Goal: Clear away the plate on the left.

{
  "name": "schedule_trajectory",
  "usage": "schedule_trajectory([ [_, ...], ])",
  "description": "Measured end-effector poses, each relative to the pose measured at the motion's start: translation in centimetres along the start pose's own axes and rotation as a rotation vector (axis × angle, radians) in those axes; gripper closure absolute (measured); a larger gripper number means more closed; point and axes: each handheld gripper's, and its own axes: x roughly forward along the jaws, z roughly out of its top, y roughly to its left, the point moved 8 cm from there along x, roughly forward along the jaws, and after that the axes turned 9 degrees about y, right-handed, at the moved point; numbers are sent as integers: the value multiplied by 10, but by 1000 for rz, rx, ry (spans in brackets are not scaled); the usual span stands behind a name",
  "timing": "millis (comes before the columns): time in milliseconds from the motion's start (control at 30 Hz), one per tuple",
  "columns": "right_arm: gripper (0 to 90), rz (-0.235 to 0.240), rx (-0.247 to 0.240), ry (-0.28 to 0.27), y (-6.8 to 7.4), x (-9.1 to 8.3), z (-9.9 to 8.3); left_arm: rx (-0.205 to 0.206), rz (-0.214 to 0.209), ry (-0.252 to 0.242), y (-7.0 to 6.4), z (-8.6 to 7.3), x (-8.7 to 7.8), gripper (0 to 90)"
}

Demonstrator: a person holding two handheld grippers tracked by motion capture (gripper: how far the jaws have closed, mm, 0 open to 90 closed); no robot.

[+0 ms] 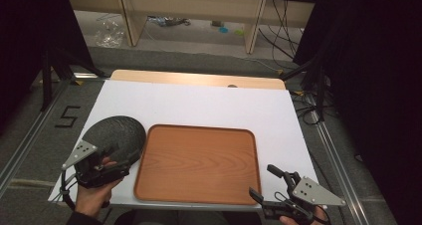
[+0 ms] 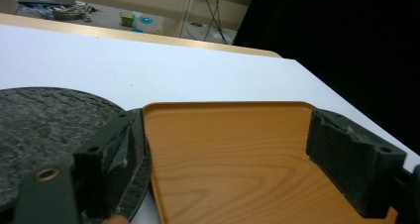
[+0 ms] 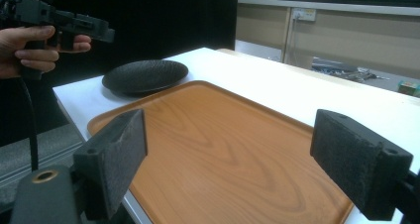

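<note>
A dark textured plate lies on the white table, touching the left edge of an empty wooden tray. A hand holds my left gripper open above the plate's near right rim. Its left jaw is by the plate's edge and its right jaw is over the tray. My right gripper stands open at the tray's near right corner, with nothing between its jaws. The left gripper also hangs at the far left of the right gripper view.
The table ends close behind both grippers, and its right edge lies just beyond the tray. Bare white surface stretches behind the tray. Black stands and cables sit on the floor at the right, and wooden shelving stands beyond the table.
</note>
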Motion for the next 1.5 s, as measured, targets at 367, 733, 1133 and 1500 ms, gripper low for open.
schedule_trajectory([
  [367, 155, 0, -14, -13, 0, 1, 1, -45, 122, 52, 31, 1, -2, 159],
  [733, 155, 8, -15, -13, 0, 1, 1, -161, 135, 48, 58, 5, -8, 159],
  [1133, 156, 11, -16, -16, 1, 2, 2, -238, 198, 102, 89, 1, -18, 158],
  [1500, 156, 11, -16, -12, 1, 2, 1, -374, 213, 129, 117, -6, -21, 161],
])
